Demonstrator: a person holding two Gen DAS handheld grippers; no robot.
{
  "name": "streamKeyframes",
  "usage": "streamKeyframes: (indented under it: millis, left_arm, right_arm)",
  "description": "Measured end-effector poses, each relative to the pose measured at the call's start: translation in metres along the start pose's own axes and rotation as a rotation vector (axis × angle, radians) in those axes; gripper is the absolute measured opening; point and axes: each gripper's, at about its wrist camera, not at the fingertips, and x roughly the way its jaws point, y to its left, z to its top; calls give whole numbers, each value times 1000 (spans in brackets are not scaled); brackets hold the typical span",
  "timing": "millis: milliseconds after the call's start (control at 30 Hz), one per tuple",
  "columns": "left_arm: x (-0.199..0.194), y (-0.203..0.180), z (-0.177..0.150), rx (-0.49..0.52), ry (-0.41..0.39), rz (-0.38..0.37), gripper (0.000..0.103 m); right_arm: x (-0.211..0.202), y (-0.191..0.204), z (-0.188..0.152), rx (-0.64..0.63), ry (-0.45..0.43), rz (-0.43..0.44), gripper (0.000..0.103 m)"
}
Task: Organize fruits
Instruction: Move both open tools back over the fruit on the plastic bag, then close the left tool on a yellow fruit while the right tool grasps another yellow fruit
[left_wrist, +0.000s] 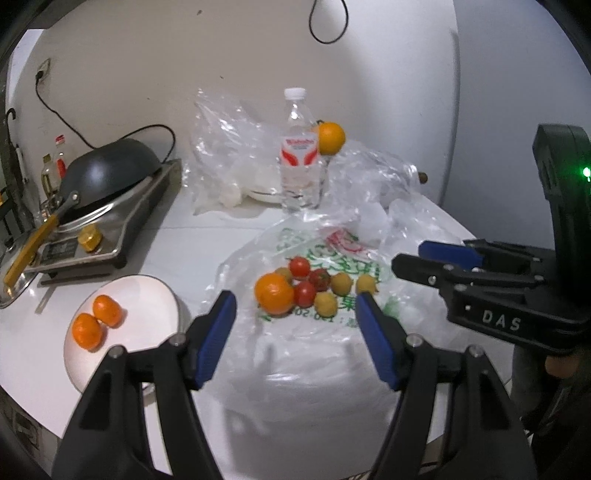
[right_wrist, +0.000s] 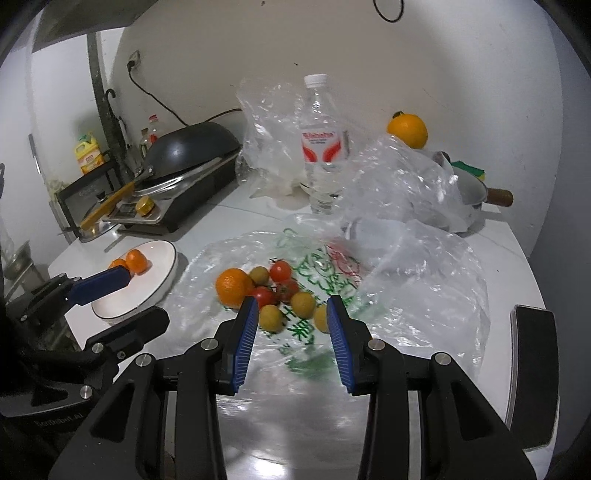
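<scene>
A pile of fruit lies on a printed plastic bag: one orange, red tomatoes and small yellow fruits. A white plate at the left holds two tangerines. My left gripper is open and empty, just in front of the pile. My right gripper is open and empty, its tips near the yellow fruits; it also shows in the left wrist view. Another orange sits at the back.
A water bottle stands behind the pile among crumpled clear bags. A stove with an upturned black wok is at the left. A small pan with wooden handle is at the back right. A dark phone lies at the right edge.
</scene>
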Motion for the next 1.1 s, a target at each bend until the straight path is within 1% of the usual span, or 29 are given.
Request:
streamKeyframes:
  millis: [200, 467, 567, 633, 733, 767, 833, 867, 900, 967, 1100]
  left_arm:
    - [20, -13, 2, 15, 26, -14, 68]
    - [51, -25, 0, 34, 68, -61, 68]
    - [60, -28, 0, 42, 78, -63, 68]
    - [65, -29, 0, 44, 86, -64, 68]
    - [71, -30, -1, 49, 91, -66, 67]
    - [72, -30, -1, 51, 91, -67, 67]
    - [76, -29, -2, 59, 96, -68, 67]
    - [77, -29, -2, 62, 99, -69, 66]
    - [80, -29, -3, 66, 105, -72, 61]
    - [84, -29, -4, 75, 121, -75, 56]
    - [92, -31, -7, 94, 140, -76, 50]
  right_arm:
    - [5, -21, -2, 18, 12, -9, 40]
    - [13, -22, 1, -52, 13, 9, 40]
    - [17, -22, 1, -66, 12, 21, 40]
    - [22, -23, 2, -73, 17, 26, 39]
    - [29, -24, 2, -78, 29, 29, 34]
    - [31, -25, 2, -78, 30, 30, 31]
    - [35, -26, 2, -77, 32, 36, 30]
    - [38, -27, 2, -77, 35, 38, 28]
    - [41, -27, 2, -77, 39, 40, 27]
    - [46, -27, 4, -79, 46, 46, 27]
    - [53, -26, 6, -85, 57, 61, 26]
